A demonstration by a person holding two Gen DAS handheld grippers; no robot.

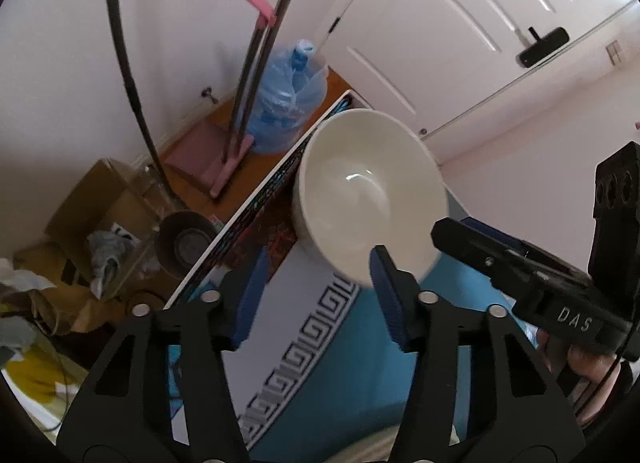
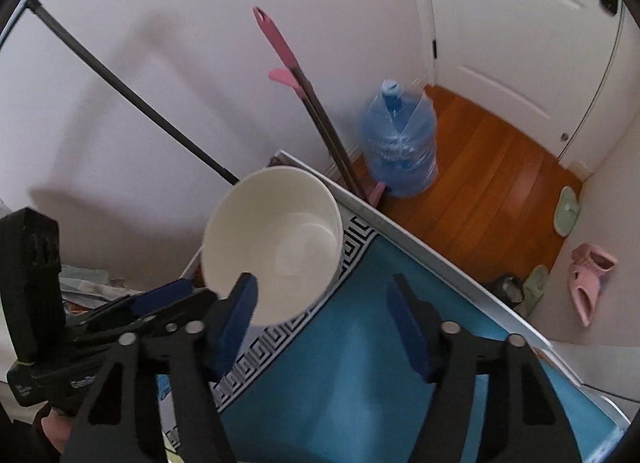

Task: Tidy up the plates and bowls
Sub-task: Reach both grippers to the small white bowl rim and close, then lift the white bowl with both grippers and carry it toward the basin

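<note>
A cream bowl (image 1: 368, 191) stands near the far corner of a table covered by a blue cloth (image 1: 344, 375) with a white and black key-pattern border. My left gripper (image 1: 318, 283) is open, its right finger near the bowl's near rim. My right gripper (image 2: 322, 315) is open beside the same bowl (image 2: 276, 239), its left finger at the bowl's near rim. Neither holds anything. The right gripper's body (image 1: 540, 283) shows at the right of the left wrist view. The left gripper's body (image 2: 100, 327) shows at the left of the right wrist view.
The table's white edge (image 2: 400, 227) runs behind the bowl. Beyond it on the wooden floor stand a blue water jug (image 2: 396, 147), a pink-handled mop (image 2: 296, 75), slippers (image 2: 588, 275) and cardboard boxes (image 1: 96, 203). A white door (image 1: 460, 23) is behind.
</note>
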